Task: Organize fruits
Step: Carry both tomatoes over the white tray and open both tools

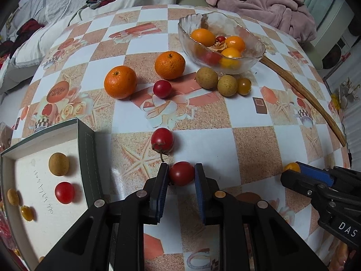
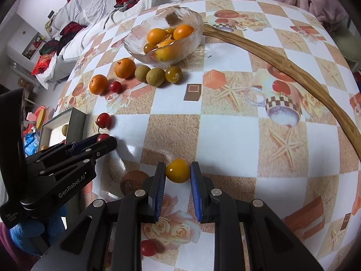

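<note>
My left gripper is shut on a red cherry tomato, held above the patterned tablecloth just right of a shallow box. My right gripper is shut on a yellow cherry tomato; its tip with the yellow fruit shows at the right of the left wrist view. The box holds a longan, a red tomato and other small fruits. A glass bowl at the back holds several orange and red fruits.
On the table lie two mandarins, a red tomato, a stemmed red fruit, two longans and an amber tomato. A curved wooden stick lies right of the bowl. Another red tomato lies below my right gripper.
</note>
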A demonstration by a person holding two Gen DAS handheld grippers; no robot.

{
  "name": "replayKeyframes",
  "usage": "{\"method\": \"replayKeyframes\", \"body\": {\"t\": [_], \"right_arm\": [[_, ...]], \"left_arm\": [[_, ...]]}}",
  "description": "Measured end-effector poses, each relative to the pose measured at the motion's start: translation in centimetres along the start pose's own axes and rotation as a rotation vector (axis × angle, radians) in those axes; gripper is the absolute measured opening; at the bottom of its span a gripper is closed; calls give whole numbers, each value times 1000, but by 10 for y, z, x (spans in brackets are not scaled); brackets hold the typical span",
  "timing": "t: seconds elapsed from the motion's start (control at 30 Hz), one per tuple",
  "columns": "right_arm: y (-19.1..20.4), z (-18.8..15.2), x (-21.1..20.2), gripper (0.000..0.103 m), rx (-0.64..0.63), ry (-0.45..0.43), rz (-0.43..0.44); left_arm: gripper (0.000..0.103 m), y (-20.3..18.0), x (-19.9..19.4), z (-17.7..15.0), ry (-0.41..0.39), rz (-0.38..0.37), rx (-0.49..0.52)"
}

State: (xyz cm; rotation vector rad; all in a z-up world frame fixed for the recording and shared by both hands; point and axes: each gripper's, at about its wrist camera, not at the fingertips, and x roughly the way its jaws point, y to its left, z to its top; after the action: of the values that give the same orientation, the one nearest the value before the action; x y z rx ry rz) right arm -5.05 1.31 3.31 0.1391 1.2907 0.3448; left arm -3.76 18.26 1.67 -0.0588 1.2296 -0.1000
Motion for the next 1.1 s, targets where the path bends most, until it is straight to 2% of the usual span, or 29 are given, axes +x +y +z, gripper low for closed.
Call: {"method": "replayKeyframes", "body": {"t": [0.1,0.23,0.53,0.8,1.1], "right_arm": [[0,-2,-4,24,1,-5,1],[0,-3,-10,24,7,-10,6],[14,-6,-20,24,-15,-11,11],[51,-5,-20,24,-84,3,35],[115,-2,-8,24,-200,30,87]], "left_arm": [[24,4,-3,-1,6,-49,-25],[24,5,-15,-4,-10,-72,-21],[24,15,-49,-16,-34,-73,-46],[24,52,-81,-38,-63,-29,-111],[24,114,-101,-68,-81,80,-208]]}}
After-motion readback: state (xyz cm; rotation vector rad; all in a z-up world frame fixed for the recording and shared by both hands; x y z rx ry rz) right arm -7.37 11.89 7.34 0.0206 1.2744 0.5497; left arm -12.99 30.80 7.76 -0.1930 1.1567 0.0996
